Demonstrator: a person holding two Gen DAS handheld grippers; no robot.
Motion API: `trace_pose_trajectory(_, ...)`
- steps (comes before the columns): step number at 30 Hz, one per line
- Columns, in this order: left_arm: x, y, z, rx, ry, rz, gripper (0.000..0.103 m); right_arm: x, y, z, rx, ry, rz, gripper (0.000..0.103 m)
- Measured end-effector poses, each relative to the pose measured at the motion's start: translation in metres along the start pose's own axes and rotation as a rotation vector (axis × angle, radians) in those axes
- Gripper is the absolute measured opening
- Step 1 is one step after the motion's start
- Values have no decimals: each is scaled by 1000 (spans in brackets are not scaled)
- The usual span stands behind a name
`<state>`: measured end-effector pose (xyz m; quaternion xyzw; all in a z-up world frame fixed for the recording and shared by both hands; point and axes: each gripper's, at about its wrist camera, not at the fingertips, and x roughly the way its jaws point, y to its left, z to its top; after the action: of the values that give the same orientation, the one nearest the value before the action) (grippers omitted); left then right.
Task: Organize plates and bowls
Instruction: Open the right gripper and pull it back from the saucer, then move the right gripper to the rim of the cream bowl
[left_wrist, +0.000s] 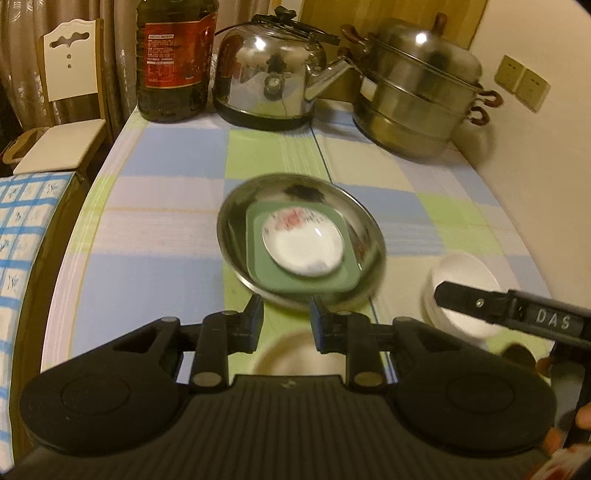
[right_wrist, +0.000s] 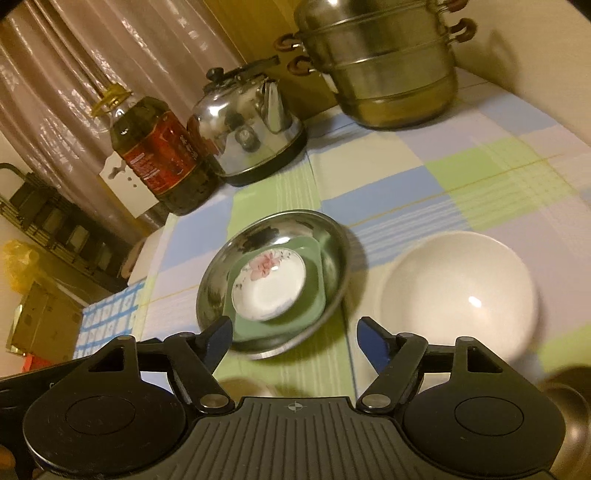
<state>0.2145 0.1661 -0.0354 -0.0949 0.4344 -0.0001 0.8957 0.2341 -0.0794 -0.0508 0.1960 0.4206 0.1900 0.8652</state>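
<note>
A round steel plate (left_wrist: 236, 218) lies mid-table; it also shows in the right wrist view (right_wrist: 332, 236). In it lies a green square dish (left_wrist: 306, 286), also seen from the right (right_wrist: 258, 326), holding a small white flowered saucer (left_wrist: 303, 243), (right_wrist: 267, 284). A white bowl (left_wrist: 461, 273), (right_wrist: 458, 291) stands to the right. My left gripper (left_wrist: 287, 314) is open just before the steel plate's near rim. My right gripper (right_wrist: 293, 338) is open, between the plate and white bowl; it also shows in the left wrist view (left_wrist: 448, 295). A beige bowl (left_wrist: 299, 354) sits under the left fingers.
At the back of the checked tablecloth (left_wrist: 155, 236) stand an oil bottle (left_wrist: 173, 59), a steel kettle (left_wrist: 273, 70) and a stacked steamer pot (left_wrist: 417, 92). A white chair (left_wrist: 66, 110) stands left of the table. A wall is on the right.
</note>
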Motion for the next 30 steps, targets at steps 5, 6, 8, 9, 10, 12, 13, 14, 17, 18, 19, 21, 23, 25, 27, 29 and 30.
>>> trace_pose_trajectory(5,-28,-17,-32,10,4,3,24,-40,-8,-21,-31,-2,-3,76)
trace_pose_trajectory(6,-34,-21,-38,11,3,5,24,-46,-9,-25,-37,0,-4,77)
trace_pose_trajectory(8,-45,-30,-51,16,-3,10,24,-60,-12,-35,-53,8,-9,77)
trace_pose_trajectory(9,-49,-34,-56,19,-4,13,24,-66,-14,-39,-60,11,-13,77)
trace_pose_trajectory(10,-54,-38,-62,24,-5,14,24,-73,-16,-44,-68,16,-18,77)
trace_pose_trajectory(12,-62,-47,-73,31,-3,10,24,-84,-21,-53,-82,29,-32,77)
trace_pose_trajectory(13,-65,-51,-78,33,0,8,24,-89,-23,-58,-89,39,-42,77)
trace_pose_trajectory(14,-68,-55,-84,34,2,5,24,-94,-26,-63,-96,53,-59,77)
trace_pose_trajectory(17,-76,-66,-96,41,12,-3,24,-107,-34,-75,-123,76,-95,77)
trace_pose_trajectory(18,-78,-70,-101,45,17,-5,24,-111,-36,-79,-130,81,-105,77)
trace_pose_trajectory(19,-80,-74,-105,47,20,-3,24,-114,-39,-82,-135,87,-113,77)
trace_pose_trajectory(21,-84,-80,-112,47,21,2,24,-124,-46,-91,-147,99,-126,77)
trace_pose_trajectory(23,-87,-85,-119,43,25,0,24,-132,-51,-97,-157,104,-140,77)
trace_pose_trajectory(25,-90,-89,-125,39,27,-2,24,-139,-55,-102,-170,107,-155,77)
trace_pose_trajectory(27,-95,-92,-132,37,24,-3,24,-144,-59,-106,-179,115,-171,77)
trace_pose_trajectory(29,-99,-96,-136,32,19,-10,24,-149,-61,-110,-179,122,-179,77)
trace_pose_trajectory(30,-101,-98,-139,31,18,-8,24,-151,-63,-112,-179,125,-182,77)
